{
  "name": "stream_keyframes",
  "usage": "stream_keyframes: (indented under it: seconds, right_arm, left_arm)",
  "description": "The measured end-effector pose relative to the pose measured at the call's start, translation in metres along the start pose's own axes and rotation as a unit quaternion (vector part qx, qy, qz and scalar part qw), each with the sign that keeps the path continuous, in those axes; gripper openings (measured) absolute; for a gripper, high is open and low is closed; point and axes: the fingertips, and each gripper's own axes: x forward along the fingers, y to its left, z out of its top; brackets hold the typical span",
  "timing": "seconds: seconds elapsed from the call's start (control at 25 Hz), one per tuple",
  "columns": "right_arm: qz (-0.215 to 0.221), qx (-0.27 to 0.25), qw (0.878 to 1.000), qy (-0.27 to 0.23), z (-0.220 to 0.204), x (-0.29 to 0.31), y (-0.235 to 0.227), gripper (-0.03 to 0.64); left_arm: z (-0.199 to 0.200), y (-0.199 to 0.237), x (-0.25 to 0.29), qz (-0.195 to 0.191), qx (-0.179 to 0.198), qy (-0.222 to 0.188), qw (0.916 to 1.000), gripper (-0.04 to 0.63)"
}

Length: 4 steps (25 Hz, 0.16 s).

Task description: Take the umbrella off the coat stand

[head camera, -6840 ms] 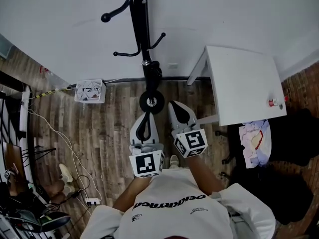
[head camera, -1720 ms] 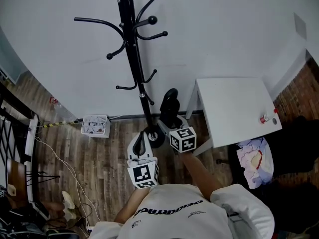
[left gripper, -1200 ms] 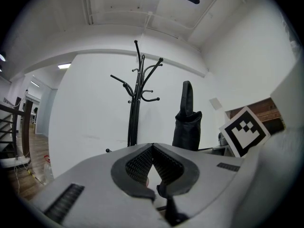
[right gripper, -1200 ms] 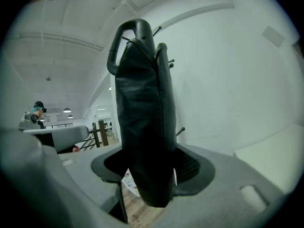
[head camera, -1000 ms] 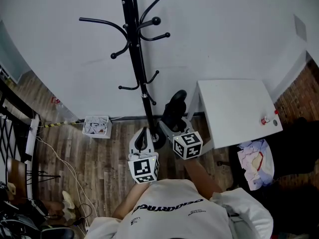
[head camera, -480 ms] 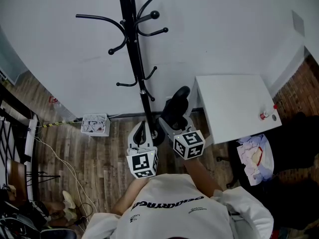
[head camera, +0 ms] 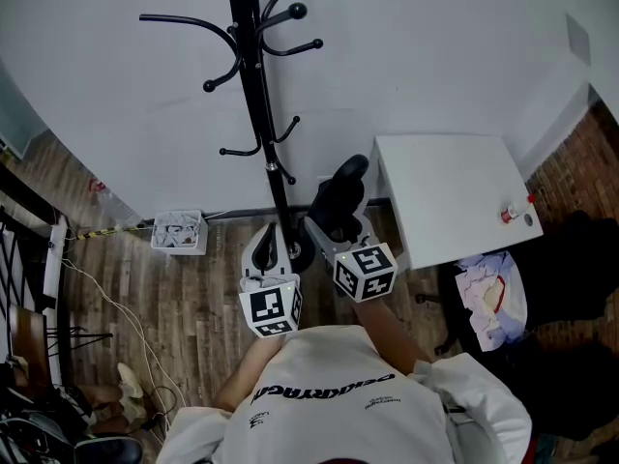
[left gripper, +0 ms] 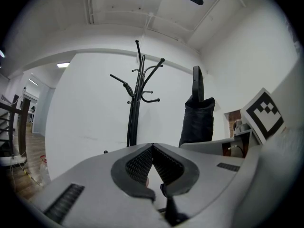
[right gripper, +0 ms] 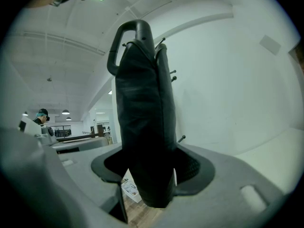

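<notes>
1. Trailing over the wood-plank floor (head camera: 193, 288) at the far left are loose cables (head camera: 102, 293). A small white bin (head camera: 176, 232) of papers sits against the white wall (head camera: 126, 104).
2. Right of the bin, a black coat stand (head camera: 253, 95) rises close to that wall.
3. The left gripper (left gripper: 152, 148) is near the stand's foot, its jaws closed pad to pad with nothing between them.
4. The right gripper (right gripper: 149, 175) has its jaws partly spread and clamped on the folded black umbrella (right gripper: 142, 122). The umbrella stands upright with its handle loop on top, just right of the stand's pole, between the stand and the table.
5. A white table (head camera: 450, 187) stands against the wall, with a small red-capped item (head camera: 511, 214) near its right edge.
6. At the far right, crumpled pale cloth (head camera: 493, 293) lies on something dark, beside a brick wall (head camera: 590, 153).
</notes>
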Motion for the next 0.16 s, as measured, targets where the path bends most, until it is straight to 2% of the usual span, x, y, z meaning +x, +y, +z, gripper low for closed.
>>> stream_keyframes:
  seconds: [0.16]
  right_arm:
    - [0.003,0.004,1.0,-0.002,0.003,0.0039,-0.0047,0.264]
  left_arm:
    - [-0.0008,0.0006,0.0079,0.002,-0.001,0.0,1.0,-0.003]
